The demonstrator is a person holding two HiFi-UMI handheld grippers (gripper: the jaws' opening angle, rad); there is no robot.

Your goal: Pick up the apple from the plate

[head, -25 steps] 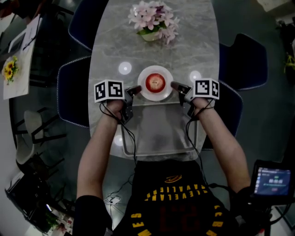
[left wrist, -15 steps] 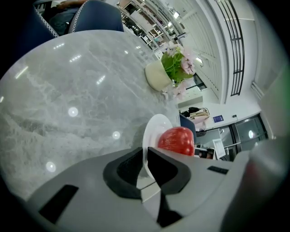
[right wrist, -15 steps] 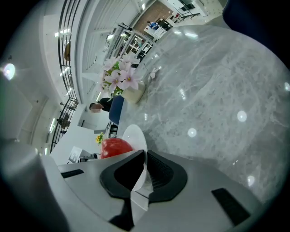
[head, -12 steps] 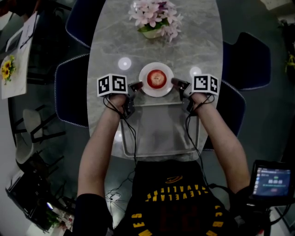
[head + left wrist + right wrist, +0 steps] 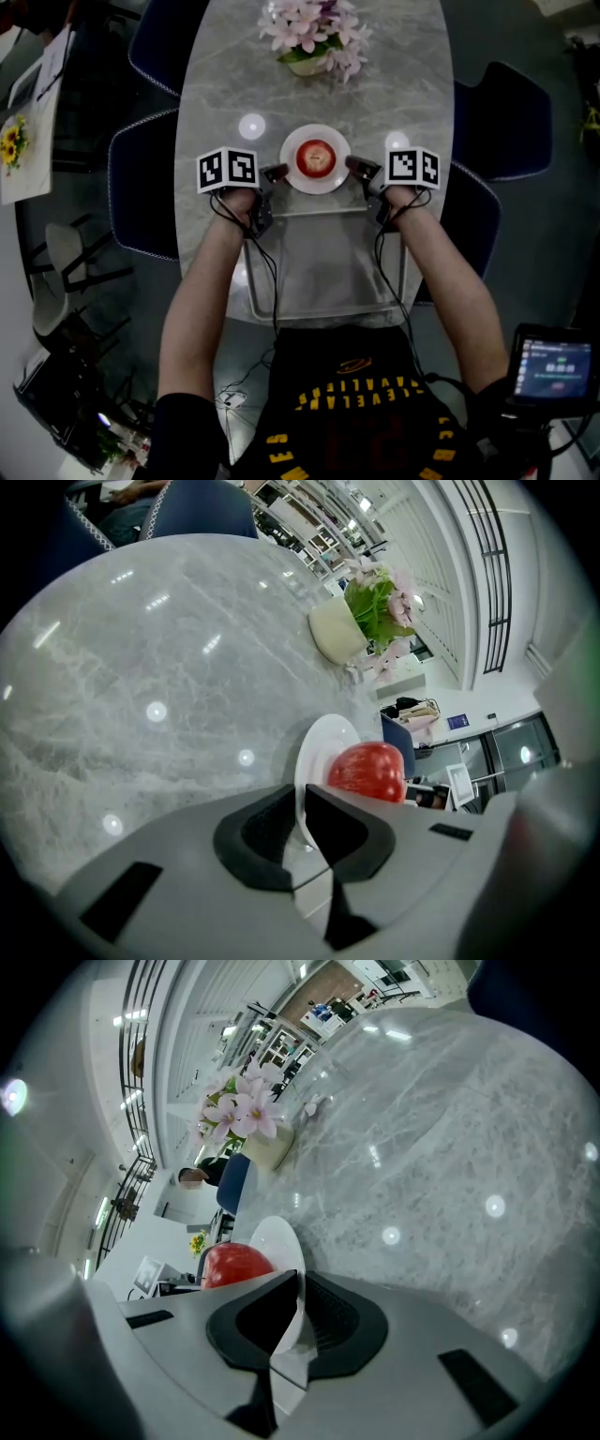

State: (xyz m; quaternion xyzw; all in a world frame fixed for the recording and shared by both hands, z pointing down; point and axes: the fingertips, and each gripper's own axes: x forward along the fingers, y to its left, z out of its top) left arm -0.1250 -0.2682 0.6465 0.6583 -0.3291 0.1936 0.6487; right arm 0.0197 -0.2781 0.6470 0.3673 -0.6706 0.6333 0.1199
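A red apple (image 5: 316, 157) sits in the middle of a small white plate (image 5: 316, 184) on the grey marble table. My left gripper (image 5: 278, 173) is at the plate's left rim and my right gripper (image 5: 353, 165) at its right rim. In the left gripper view the plate (image 5: 319, 747) runs edge-on between the pads of the left gripper (image 5: 298, 803), with the apple (image 5: 367, 771) just behind. The right gripper view has the same: the plate's (image 5: 272, 1237) rim is pinched in the right gripper (image 5: 298, 1293), the apple (image 5: 234, 1265) beyond. Neither gripper touches the apple.
A metal tray (image 5: 323, 267) lies on the table between the plate and the person. A pot of pink flowers (image 5: 314, 37) stands at the far end. Dark blue chairs (image 5: 141, 178) flank the table on both sides (image 5: 497, 122).
The right gripper has edged slightly inward toward the plate. The apple still sits on the plate, between both grippers; the head view has shifted a little.
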